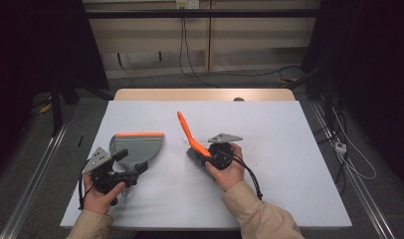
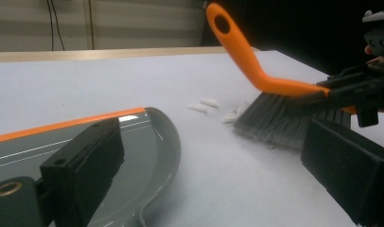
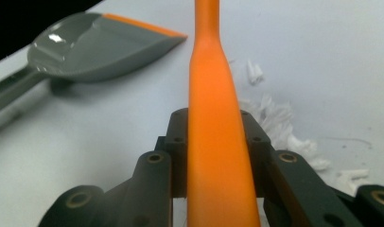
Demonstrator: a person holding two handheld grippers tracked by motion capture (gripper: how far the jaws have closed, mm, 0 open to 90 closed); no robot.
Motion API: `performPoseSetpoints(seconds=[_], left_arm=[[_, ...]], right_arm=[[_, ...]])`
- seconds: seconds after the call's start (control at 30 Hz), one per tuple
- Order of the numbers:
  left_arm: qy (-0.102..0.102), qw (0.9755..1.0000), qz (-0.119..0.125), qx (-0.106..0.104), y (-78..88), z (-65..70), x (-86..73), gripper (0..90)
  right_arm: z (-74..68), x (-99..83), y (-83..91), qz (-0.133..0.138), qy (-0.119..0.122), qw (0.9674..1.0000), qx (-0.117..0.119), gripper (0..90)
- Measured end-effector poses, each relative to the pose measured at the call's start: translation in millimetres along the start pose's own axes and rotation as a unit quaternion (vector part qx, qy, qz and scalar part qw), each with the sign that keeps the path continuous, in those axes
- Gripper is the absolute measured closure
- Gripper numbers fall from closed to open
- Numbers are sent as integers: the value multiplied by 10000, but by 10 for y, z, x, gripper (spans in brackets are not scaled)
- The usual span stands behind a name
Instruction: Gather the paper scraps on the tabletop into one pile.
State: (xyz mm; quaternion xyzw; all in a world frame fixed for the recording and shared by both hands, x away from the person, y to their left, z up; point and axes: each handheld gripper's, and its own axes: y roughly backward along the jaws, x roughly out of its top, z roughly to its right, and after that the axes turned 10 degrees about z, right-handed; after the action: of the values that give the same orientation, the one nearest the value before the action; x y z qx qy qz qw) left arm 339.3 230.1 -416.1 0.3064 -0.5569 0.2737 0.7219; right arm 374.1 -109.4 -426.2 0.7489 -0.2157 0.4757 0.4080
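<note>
Right gripper (image 1: 204, 158) clamped on orange brush (image 1: 189, 133), bristles touching white scraps (image 3: 275, 124), grey dustpan (image 1: 138, 145) left of brush, left gripper (image 1: 132, 164) clamped on dustpan handle.

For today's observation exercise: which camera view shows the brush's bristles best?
The left gripper view: the brush shows its grey bristles side-on, touching the table. The high view shows little of them; the right gripper view shows its orange handle.

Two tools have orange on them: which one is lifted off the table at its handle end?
The brush in the right tongs: its orange handle slants up. The dustpan lies flat.
</note>
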Motion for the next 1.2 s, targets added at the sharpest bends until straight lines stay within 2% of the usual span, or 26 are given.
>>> performPoseSetpoints(seconds=[0.13, 0.33, 0.43, 0.53, 0.63, 0.8, 0.97, 1.1, 1.2], left_arm=[[8, 10000, 2, 2, 2, -6, -1, 63], [31, 10000, 4, 14, 8, -19, 0, 63], [28, 10000, -1, 13, 5, -19, -2, 63], [31, 10000, -4, 21, 6, -20, -3, 63], [32, 10000, -18, 24, 4, -27, -10, 63], [39, 10000, -21, 27, -2, -22, -14, 63], [40, 10000, -19, 13, -6, 1, -17, 63], [9, 10000, -61, 0, -17, 2, -26, 63], [13, 10000, -61, 0, -20, 7, -28, 63]], right_arm=[[52, 137, 32, 197, -95, 9998, 26, 716], [228, 356, 77, 504, -142, 9985, 182, 716], [332, 433, 77, 554, -111, 9981, 245, 716], [416, 463, 79, 517, -131, 9985, 154, 716], [442, 422, 86, 459, -155, 9983, 318, 716], [318, 280, 123, 318, -195, 9975, 605, 716], [148, 73, 131, 118, -168, 9949, 987, 716], [93, -89, 92, -129, -277, 9915, 1262, 716], [103, -160, 47, -286, -148, 9915, 1261, 716]])
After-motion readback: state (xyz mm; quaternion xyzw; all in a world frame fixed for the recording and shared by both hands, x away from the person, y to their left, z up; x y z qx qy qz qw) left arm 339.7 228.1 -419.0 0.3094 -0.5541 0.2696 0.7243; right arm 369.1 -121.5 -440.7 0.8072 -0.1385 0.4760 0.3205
